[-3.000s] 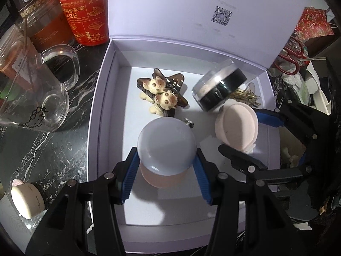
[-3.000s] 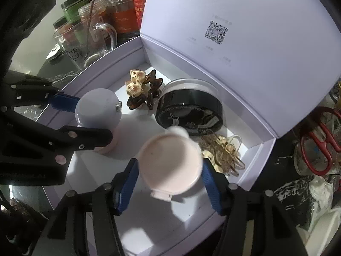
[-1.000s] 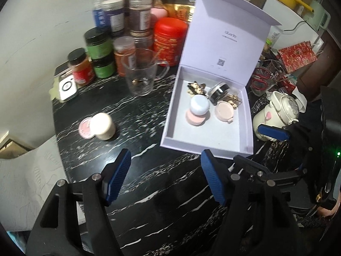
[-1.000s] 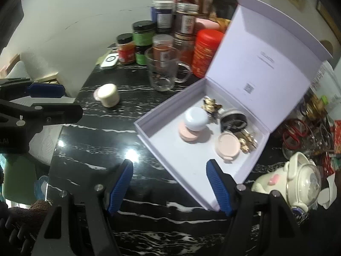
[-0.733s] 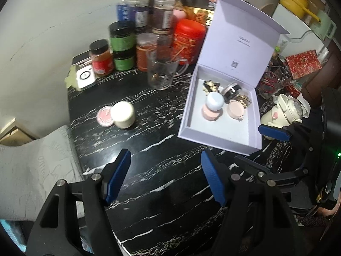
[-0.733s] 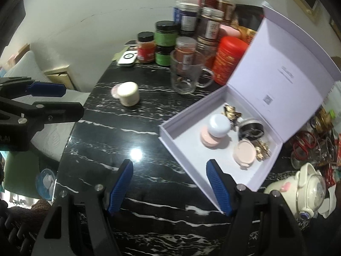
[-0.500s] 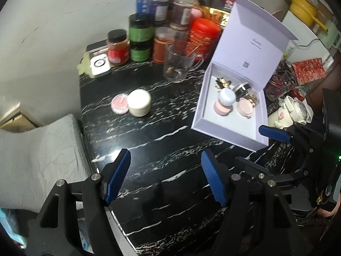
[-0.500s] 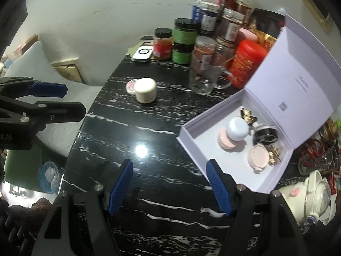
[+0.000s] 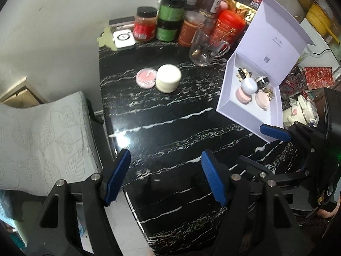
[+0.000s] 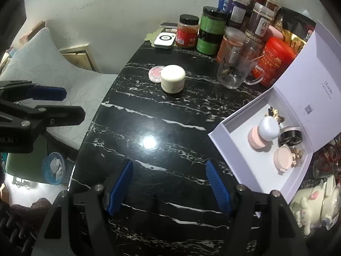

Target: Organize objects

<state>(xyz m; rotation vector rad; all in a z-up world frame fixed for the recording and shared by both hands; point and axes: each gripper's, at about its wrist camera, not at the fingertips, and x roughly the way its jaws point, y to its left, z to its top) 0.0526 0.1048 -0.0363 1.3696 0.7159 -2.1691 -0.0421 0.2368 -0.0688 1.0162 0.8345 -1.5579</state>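
An open white box [image 9: 245, 115] [image 10: 240, 149] stands on the black marble table [image 9: 162, 115], lid raised. Inside lie a pale blue round case [image 9: 249, 85] [image 10: 269, 128] on a pink one [image 9: 242, 95], a pink compact [image 9: 262, 99] [image 10: 283, 156], a black jar [image 10: 291, 136] and hair clips [image 9: 243, 73]. A cream jar [image 9: 168, 78] [image 10: 172, 78] and a pink tin [image 9: 146, 78] [image 10: 155, 74] sit apart on the table. My left gripper [image 9: 165, 177] and right gripper [image 10: 168, 185] hover high over the table's near part, both open and empty.
Several jars, a red canister [image 9: 230, 26] and a glass mug [image 9: 204, 49] [image 10: 234, 68] crowd the back of the table. A white charger pad [image 9: 124, 39] lies at the back left. A cream teapot [image 10: 315, 200] stands right of the box. A grey cushion [image 9: 42, 140] lies left of the table.
Both grippers have drawn back and to the left, away from the box; the box now sits at the right of both views. Both stay open and empty.
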